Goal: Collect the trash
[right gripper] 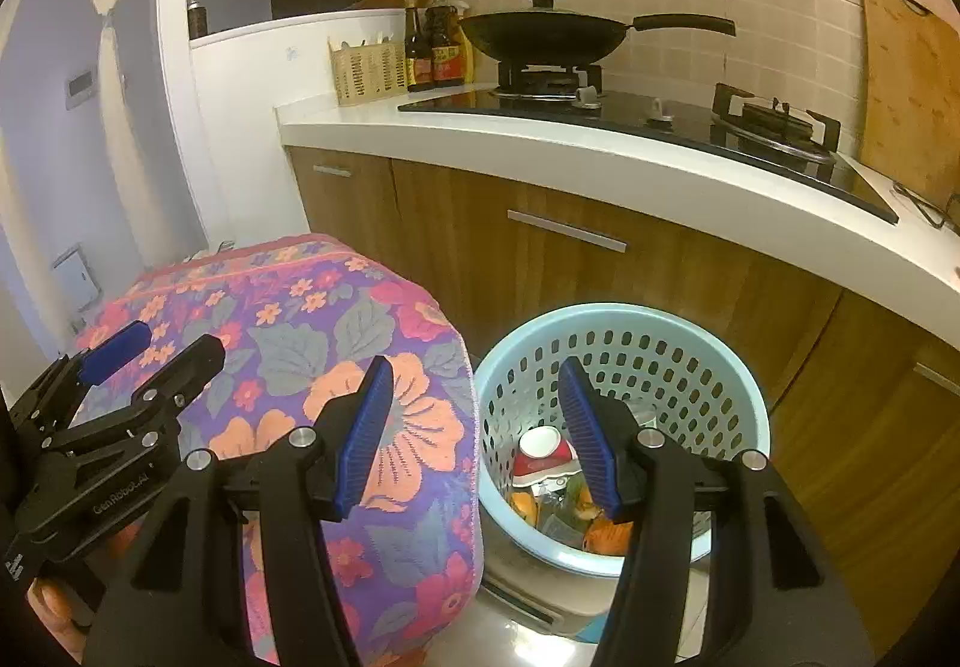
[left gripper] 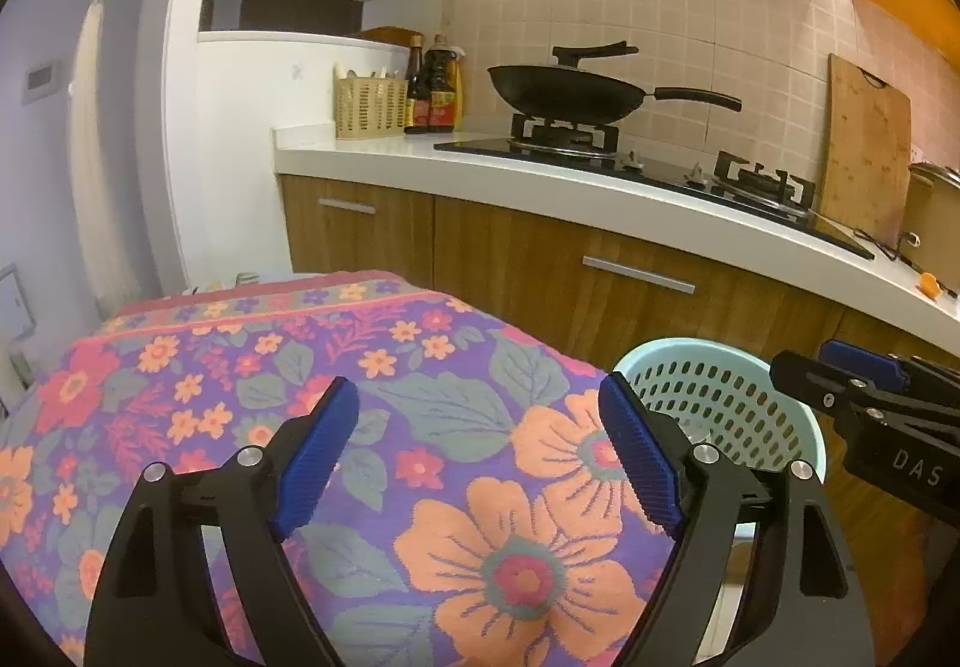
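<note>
I am holding my left gripper [left gripper: 480, 445] over a table covered with a bright flower cloth [left gripper: 336, 367]. Its two blue pads are standing wide apart, and nothing is sitting between them. I am seeing only the cloth under it.

I am holding my right gripper [right gripper: 474, 433] just beside it, over the edge of the cloth and the rim of a light blue basket [right gripper: 624, 325]. Its pads are standing about halfway apart, and they are gripping nothing.

The basket is standing on the floor, right next to the table and in front of the brown cupboards. The trash is lying inside it: a red and white paper cup [right gripper: 543, 454] tipped on its side, and some orange bits [right gripper: 522, 505] at the bottom. Some other scraps are lying there too, but I cannot tell what they are.

Behind it all, a black wok [left gripper: 567, 94] is sitting on the stove, with some sauce bottles [left gripper: 432, 88] standing beside it.
</note>
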Tool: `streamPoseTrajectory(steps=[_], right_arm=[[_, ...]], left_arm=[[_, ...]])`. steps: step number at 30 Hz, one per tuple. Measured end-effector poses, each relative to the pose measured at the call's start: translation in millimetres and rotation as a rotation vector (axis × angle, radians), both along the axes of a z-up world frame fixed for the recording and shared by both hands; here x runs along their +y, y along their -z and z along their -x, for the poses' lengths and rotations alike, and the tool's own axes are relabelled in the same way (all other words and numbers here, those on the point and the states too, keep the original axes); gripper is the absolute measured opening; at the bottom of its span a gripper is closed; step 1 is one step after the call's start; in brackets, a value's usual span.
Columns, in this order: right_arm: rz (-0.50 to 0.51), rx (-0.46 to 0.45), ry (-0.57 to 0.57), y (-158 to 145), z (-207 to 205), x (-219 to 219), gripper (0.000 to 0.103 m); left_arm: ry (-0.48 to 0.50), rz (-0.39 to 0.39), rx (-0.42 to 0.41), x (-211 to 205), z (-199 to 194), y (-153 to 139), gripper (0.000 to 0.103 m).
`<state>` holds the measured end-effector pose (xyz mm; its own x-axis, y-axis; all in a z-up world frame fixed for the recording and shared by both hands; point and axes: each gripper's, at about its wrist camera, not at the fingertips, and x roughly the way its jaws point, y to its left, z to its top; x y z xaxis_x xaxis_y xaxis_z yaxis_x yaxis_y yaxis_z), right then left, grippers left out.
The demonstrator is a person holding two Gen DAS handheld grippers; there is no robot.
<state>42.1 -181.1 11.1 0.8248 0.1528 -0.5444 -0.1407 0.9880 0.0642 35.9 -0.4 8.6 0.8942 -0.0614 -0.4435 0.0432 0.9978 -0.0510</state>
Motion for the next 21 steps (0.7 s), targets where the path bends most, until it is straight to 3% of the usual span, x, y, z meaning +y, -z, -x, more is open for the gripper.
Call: streamPoseTrajectory(steps=[21], right_arm=[[0.033, -0.041, 0.040, 0.9, 4.0, -0.5, 0.054]], left_arm=[[-0.014, -0.097, -0.024, -8.5, 3.6, 2.1, 0.084]])
